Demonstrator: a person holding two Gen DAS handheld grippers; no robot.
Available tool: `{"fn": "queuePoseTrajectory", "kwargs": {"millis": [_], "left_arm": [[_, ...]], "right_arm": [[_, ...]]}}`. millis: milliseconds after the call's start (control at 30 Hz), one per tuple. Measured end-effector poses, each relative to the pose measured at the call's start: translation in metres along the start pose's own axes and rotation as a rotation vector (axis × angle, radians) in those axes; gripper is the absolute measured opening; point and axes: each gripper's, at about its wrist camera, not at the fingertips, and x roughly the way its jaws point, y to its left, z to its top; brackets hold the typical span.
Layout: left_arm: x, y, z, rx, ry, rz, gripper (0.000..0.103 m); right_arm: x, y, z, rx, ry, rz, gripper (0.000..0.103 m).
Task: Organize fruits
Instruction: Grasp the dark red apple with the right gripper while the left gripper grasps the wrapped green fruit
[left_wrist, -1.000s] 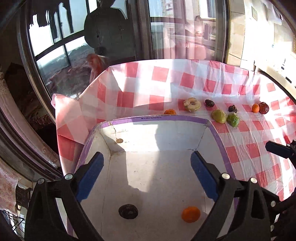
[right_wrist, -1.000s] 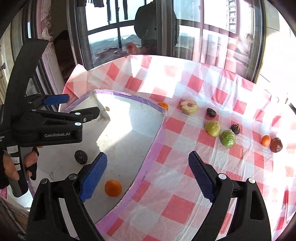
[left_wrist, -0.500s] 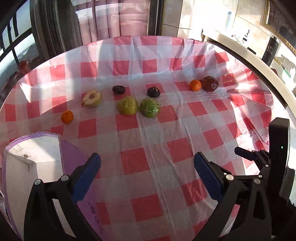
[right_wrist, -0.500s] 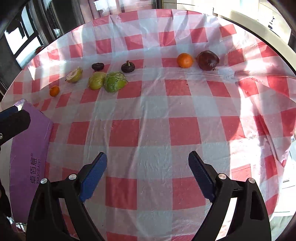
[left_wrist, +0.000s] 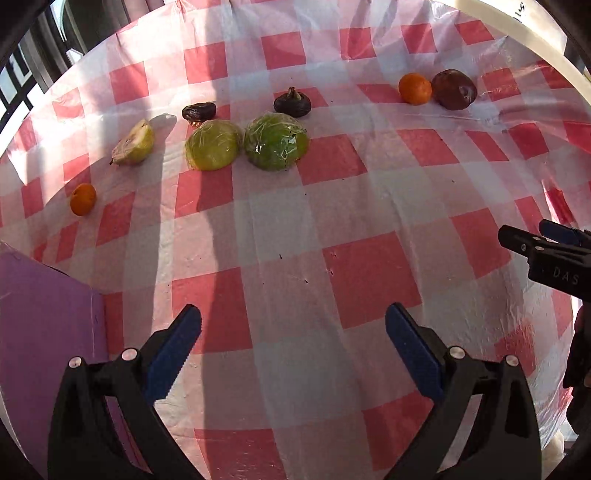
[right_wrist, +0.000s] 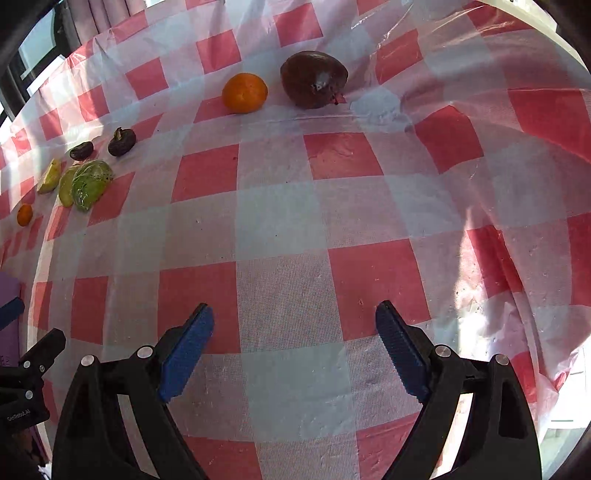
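Note:
Fruits lie in a row on the red-and-white checked cloth. In the left wrist view: a small orange (left_wrist: 83, 199), a cut pear half (left_wrist: 133, 143), a yellow-green wrapped fruit (left_wrist: 213, 144), a green wrapped fruit (left_wrist: 276, 141), two dark fruits (left_wrist: 199, 111) (left_wrist: 292, 103), an orange (left_wrist: 414, 88) and a dark red fruit (left_wrist: 454, 89). My left gripper (left_wrist: 293, 350) is open and empty, well short of them. My right gripper (right_wrist: 294, 350) is open and empty, facing the orange (right_wrist: 244, 92) and dark red fruit (right_wrist: 313, 79).
The purple-edged box (left_wrist: 40, 317) stands at the lower left of the left wrist view. The table's white rim (left_wrist: 532, 44) curves at the far right. The right gripper's body (left_wrist: 554, 262) shows at the right edge.
Both grippers swung away from the box, right and toward the fruit row, and moved closer to the cloth. Both stayed open and empty.

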Motion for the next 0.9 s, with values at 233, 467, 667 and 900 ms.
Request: {"fn": "queuePoseTrajectory", "kwargs": {"millis": [233,467,667,900], "left_arm": [[0.024,0.0,0.014,-0.023,0.023,0.003,0.099],[0.037,0.006,0.044,-0.105,-0.007,-0.034,0.084],[0.048,0.011,0.071,-0.135,-0.046,-0.019,0.075],[0.062,0.014,0.1,-0.154,-0.069,-0.004,0.073]], "right_arm": [[0.034,-0.008,0.064,-0.044,-0.104,0.007,0.086],[0.061,-0.022,0.125,-0.055,-0.139,0.008,0.086],[0.075,-0.023,0.158,-0.095,-0.177,0.002,0.086],[0.088,-0.023,0.183,-0.095,-0.183,0.029,0.086]]}}
